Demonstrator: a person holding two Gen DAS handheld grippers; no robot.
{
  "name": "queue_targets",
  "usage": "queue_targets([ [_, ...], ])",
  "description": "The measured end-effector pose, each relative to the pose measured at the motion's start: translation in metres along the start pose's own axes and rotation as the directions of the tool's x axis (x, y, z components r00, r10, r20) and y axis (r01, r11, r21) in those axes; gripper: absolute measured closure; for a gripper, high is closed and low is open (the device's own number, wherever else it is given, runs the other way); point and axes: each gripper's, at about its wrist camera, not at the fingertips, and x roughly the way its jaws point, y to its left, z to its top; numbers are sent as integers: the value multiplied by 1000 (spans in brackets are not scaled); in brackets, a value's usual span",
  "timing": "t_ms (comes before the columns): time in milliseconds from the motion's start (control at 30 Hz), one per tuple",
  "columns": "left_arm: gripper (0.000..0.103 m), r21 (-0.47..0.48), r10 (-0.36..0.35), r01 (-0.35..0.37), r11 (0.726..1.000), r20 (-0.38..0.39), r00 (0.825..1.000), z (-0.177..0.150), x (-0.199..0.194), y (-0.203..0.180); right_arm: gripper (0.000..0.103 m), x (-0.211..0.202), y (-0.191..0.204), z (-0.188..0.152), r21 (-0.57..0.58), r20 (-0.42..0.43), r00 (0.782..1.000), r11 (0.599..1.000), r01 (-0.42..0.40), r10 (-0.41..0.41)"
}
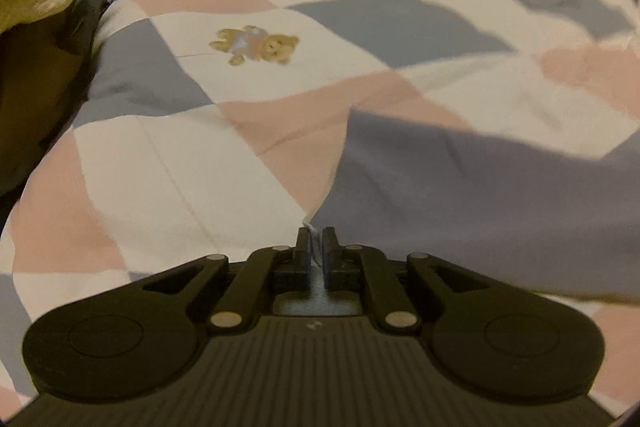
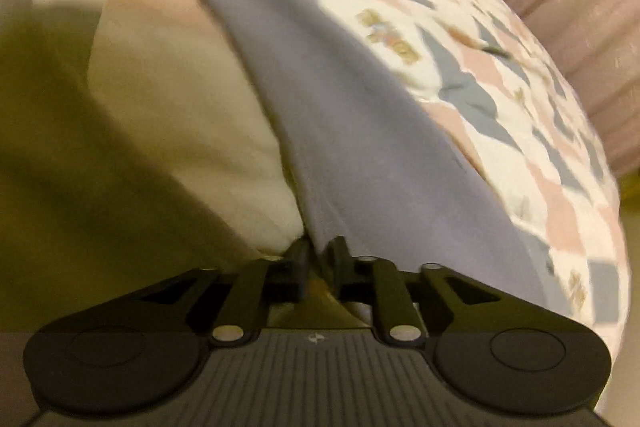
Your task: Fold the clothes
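Each camera sits just behind its own tongs, looking steeply down and close along them. Both views share the lilac cloth (image 1: 480, 195) (image 2: 340, 107) ahead of the fingertips and the quilt (image 1: 200, 147) (image 2: 500, 67) beyond.

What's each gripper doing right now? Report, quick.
Left gripper: shut on the grey-blue garment.
Right gripper: shut on the same garment's edge.
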Motion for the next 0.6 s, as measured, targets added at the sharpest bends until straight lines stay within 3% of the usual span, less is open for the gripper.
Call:
queue_targets([
  [67, 86, -41, 51, -52, 998, -23, 998, -5, -11, 18, 45, -19, -21, -10, 151, 16, 1000, 989, 3, -5],
  [133, 85, -109, 73, -80, 991, -60, 996, -15, -25, 42, 46, -35, -42, -26, 275, -7, 999, 961, 41, -40],
  [200, 86, -152, 67, -78, 985, -77, 995, -30, -44, 56, 46, -55, -72, -61, 402, -57, 995, 910, 102, -87],
  [267, 86, -155, 45, -58, 986, -88, 995, -52, -68, 61, 49, -77, -104, -108, 531, -118, 985, 831, 167, -123],
  [367, 86, -137, -53, 37, 990, -120, 991, -88, -100, 47, 53, -106, -152, -180, 696, -194, 971, 677, 239, -142],
  [467, 86, -107, -166, 151, 983, -148, 975, -121, -124, 17, 57, -131, -192, -243, 808, -193, 972, 541, 234, -132],
  [533, 86, -93, -244, 231, 968, -163, 956, -138, -140, -12, 57, -139, -219, -275, 852, -146, 984, 493, 179, -104],
  [600, 85, -76, -304, 295, 953, -173, 937, -151, -153, -41, 58, -137, -238, -292, 859, -99, 993, 498, 115, -58],
])
